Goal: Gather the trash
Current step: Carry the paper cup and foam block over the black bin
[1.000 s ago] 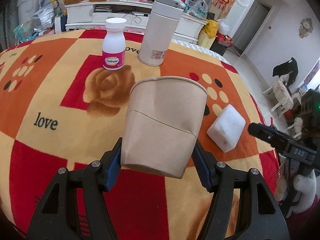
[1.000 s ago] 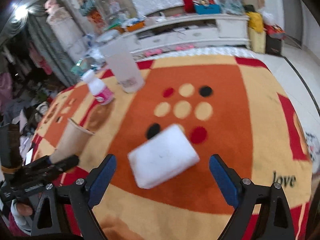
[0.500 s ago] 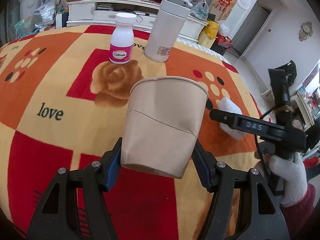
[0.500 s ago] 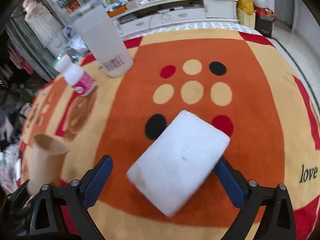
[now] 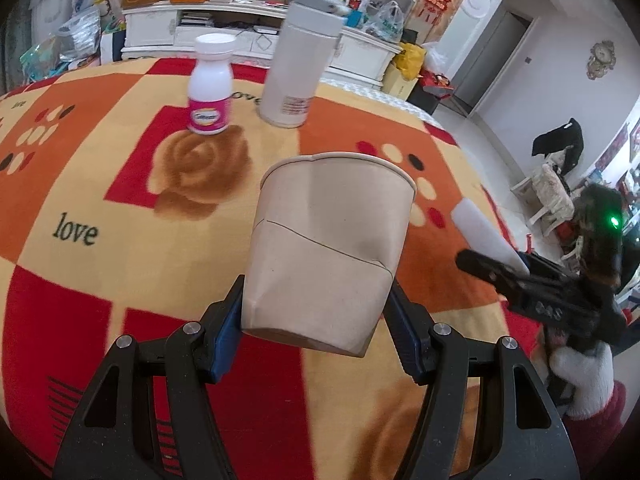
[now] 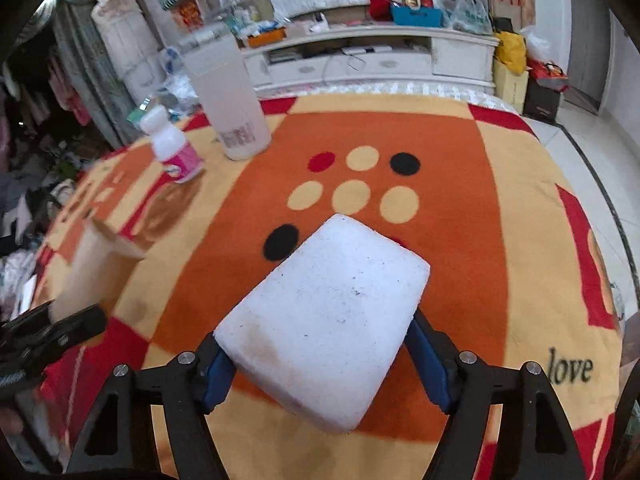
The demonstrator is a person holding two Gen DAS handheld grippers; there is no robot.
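Two items in play: white foam block (image 6: 324,320) sits betw the right gripper (image 6: 320,364) pads, jaws just closing onto it, over the blanket (image 6: 500,240), w/ left gripper (image 5: 316,320) clamped on paper cup (image 5: 328,248) nearby, so pick step underway; next prob lift block & drop into cup

A big blanket (image 5: 120,184) in red, orange and yellow squares is spread out, with dots, roses and the word "love" on it. A small white bottle (image 5: 211,85) and a tall white flask (image 5: 297,60) are stood on it, side by side.
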